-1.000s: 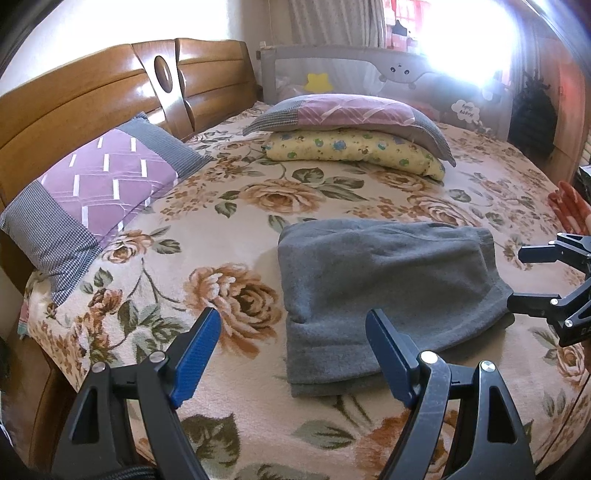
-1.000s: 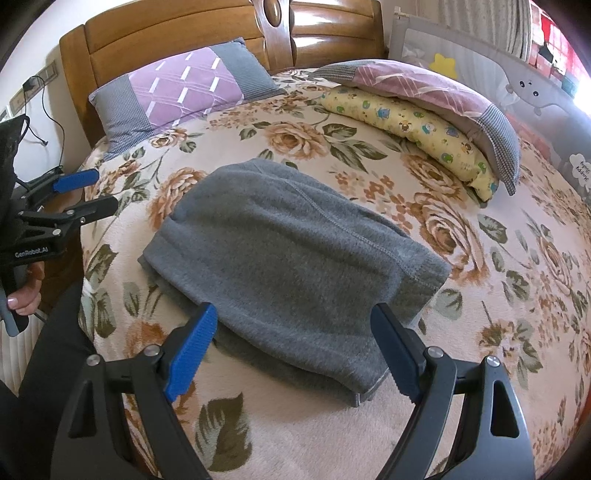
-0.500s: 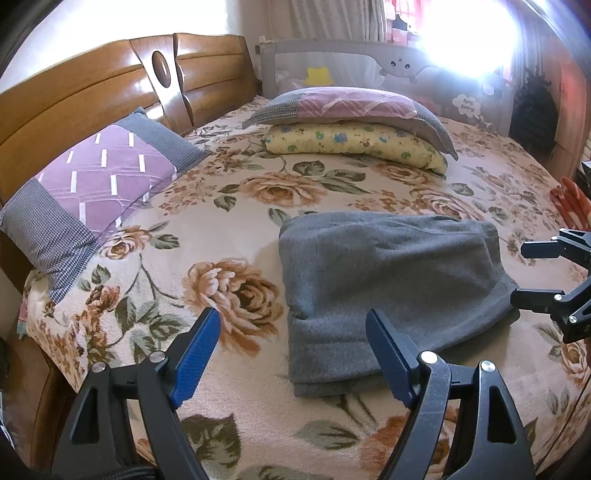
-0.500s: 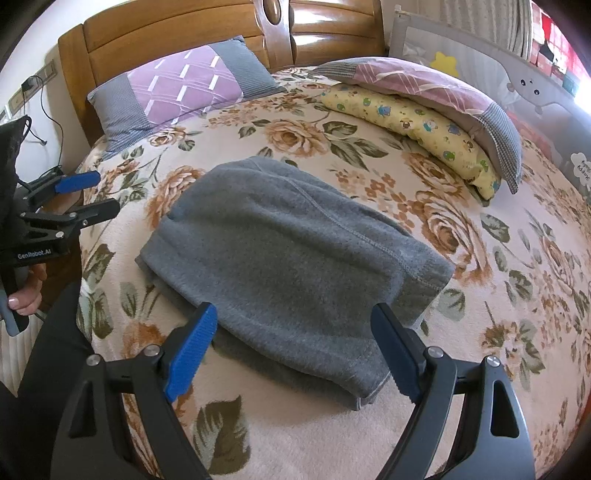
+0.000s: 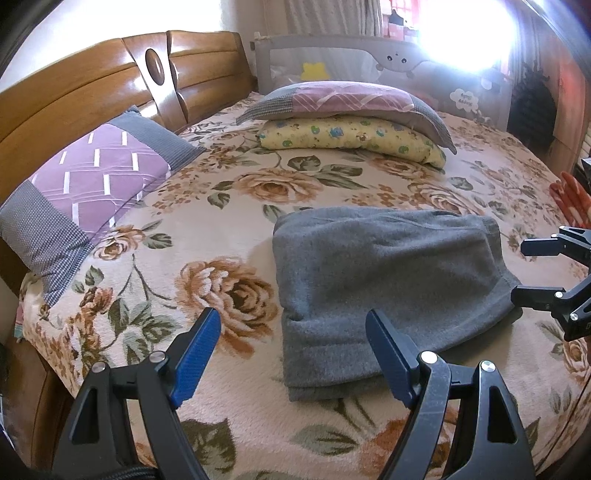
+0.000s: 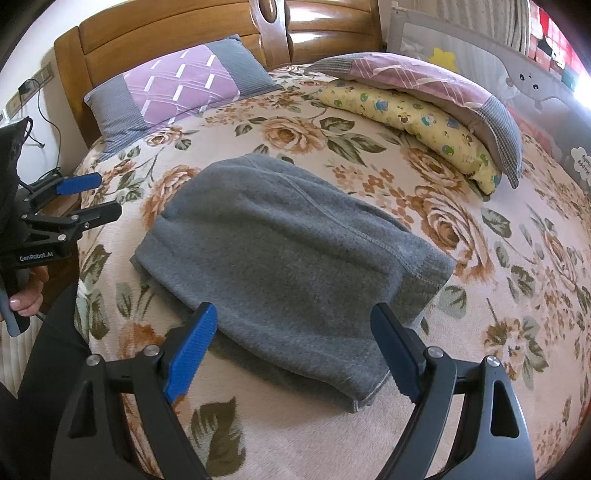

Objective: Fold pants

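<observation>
1. Hidden or cut off: the window (image 5: 461, 33) is blown out by glare, so nothing beyond it reads. A red item (image 5: 570, 199) at the bed's far edge is cropped; possibly a cloth, I cannot tell. The lower layers of the pants show only as stacked edges at the near corner.
2. Pants (image 6: 288, 258): grey, folded into a compact bundle, lying flat on the bed near its front edge, between the two grippers, touched by neither.
3. Left gripper (image 5: 293, 354): fingers spread wide, nothing between them, held above the bedspread just beside the pants' left end.
4. Right gripper (image 6: 293, 354): fingers spread wide, empty, above the pants' near edge.
5. Hand (image 6: 26, 295): seen at the left gripper's handle, partly cropped.
6. Bedspread (image 5: 207, 229): cream with a rose print.
7. Pillows: purple pillow (image 5: 85, 188) against the wooden headboard (image 5: 74, 96); pink pillow (image 5: 347, 101) lying on a yellow pillow (image 5: 351, 136).
8. Room: grey bed rail (image 5: 369, 55) along the far side; curtain (image 5: 332, 16) behind it.
</observation>
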`<control>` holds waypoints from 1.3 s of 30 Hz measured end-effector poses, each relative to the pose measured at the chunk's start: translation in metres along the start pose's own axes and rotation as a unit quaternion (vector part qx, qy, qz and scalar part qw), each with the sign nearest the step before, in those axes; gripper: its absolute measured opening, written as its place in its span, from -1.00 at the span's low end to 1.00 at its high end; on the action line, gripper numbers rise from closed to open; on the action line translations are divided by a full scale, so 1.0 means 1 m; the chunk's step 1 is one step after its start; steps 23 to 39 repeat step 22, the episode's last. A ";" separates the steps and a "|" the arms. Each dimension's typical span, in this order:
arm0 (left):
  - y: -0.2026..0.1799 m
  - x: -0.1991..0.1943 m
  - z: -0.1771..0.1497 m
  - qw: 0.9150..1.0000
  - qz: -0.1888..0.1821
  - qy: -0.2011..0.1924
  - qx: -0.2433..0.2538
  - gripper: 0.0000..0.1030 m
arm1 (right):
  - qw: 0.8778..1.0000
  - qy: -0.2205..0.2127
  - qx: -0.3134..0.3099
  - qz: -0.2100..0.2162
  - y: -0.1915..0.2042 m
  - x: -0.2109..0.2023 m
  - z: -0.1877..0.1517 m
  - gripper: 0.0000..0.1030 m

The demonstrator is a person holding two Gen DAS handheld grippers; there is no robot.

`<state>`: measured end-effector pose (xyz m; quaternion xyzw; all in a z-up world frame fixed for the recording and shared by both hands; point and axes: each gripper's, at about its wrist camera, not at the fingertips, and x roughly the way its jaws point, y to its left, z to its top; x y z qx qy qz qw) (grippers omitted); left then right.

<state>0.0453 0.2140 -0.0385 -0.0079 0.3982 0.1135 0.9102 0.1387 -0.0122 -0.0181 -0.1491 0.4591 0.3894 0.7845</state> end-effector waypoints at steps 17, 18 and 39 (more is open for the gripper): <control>-0.001 0.006 0.000 1.000 -0.005 0.003 0.001 0.58 | 1.000 0.001 0.001 0.001 -0.003 0.001 0.000 0.66; -0.001 0.006 0.000 1.000 -0.005 0.003 0.000 0.58 | 1.000 0.001 0.001 0.002 -0.003 0.001 0.000 0.66; 0.000 0.007 0.000 1.000 -0.006 0.009 -0.003 0.58 | 1.000 0.001 0.001 0.001 -0.004 0.001 0.000 0.66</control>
